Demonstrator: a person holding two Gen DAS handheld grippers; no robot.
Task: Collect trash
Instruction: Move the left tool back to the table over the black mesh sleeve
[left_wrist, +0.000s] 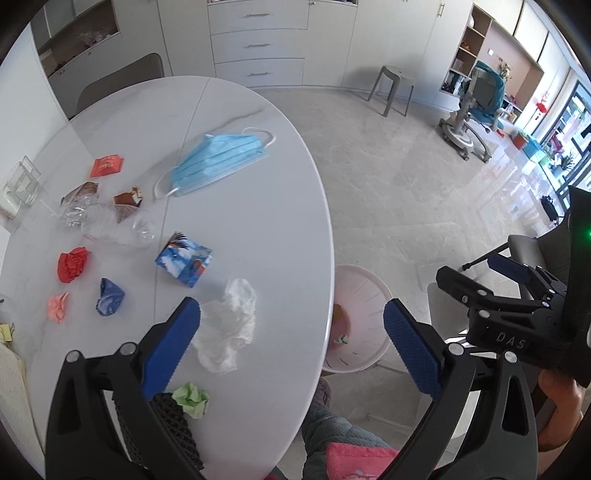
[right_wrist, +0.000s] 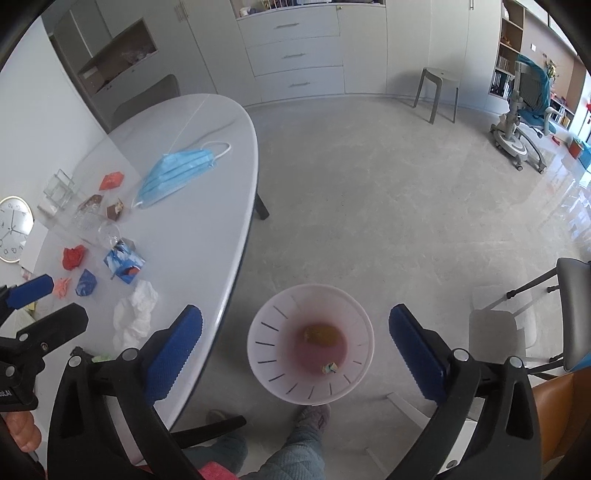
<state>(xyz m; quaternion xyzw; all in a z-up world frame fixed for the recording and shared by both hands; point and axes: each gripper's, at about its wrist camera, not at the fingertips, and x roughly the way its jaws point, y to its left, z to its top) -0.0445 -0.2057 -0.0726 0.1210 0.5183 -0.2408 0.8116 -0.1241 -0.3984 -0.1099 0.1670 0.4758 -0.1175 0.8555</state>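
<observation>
Trash lies on the white oval table (left_wrist: 258, 206): a white crumpled tissue (left_wrist: 229, 328), a green paper ball (left_wrist: 192, 398), a blue-patterned carton (left_wrist: 183, 260), a blue face mask (left_wrist: 218, 162), a clear plastic bottle (left_wrist: 110, 225), red (left_wrist: 73, 264), blue (left_wrist: 109, 297) and pink (left_wrist: 58, 307) paper balls, and wrappers (left_wrist: 107, 166). My left gripper (left_wrist: 291, 339) is open and empty above the table's near edge, by the tissue. My right gripper (right_wrist: 295, 343) is open and empty above the pink bin (right_wrist: 310, 343) on the floor, which holds a few scraps.
A glass container (left_wrist: 22, 181) stands at the table's left edge and a clock (right_wrist: 13, 229) lies beside it. A dark mesh item (left_wrist: 166, 417) lies near the green ball. A chair (right_wrist: 554, 314) stands right of the bin. A grey stool (right_wrist: 439, 92) stands further back.
</observation>
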